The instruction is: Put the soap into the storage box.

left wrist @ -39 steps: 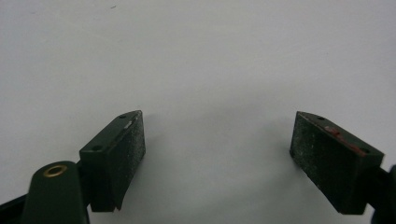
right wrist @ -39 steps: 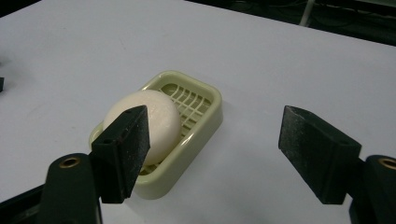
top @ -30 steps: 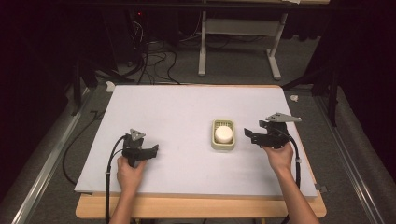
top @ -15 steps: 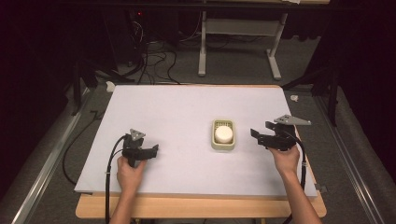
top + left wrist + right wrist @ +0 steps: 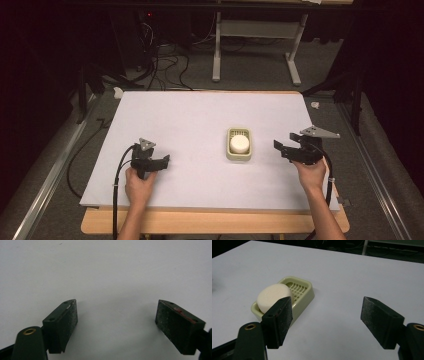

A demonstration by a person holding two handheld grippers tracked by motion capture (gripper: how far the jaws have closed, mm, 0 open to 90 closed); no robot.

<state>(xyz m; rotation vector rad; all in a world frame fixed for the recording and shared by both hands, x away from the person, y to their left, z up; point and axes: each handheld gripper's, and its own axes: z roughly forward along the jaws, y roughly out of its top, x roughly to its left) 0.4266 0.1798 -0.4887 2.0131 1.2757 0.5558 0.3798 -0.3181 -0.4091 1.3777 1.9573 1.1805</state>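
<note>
A pale yellow-green soap dish [image 5: 238, 145] sat flat on the white table cover [image 5: 200, 125], a little right of centre and nearer the person's side. It was a small rounded rectangle with a raised rim and a slatted, grille-like floor. A round, cream-white bar of soap [image 5: 239, 144] lay inside it, resting toward the end nearer the person and leaving the slats at the far end bare. In the right gripper view, the soap dish [image 5: 298, 292] stood at an angle, with the soap [image 5: 274, 297] rising above its rim, smooth and dome-topped.
</note>
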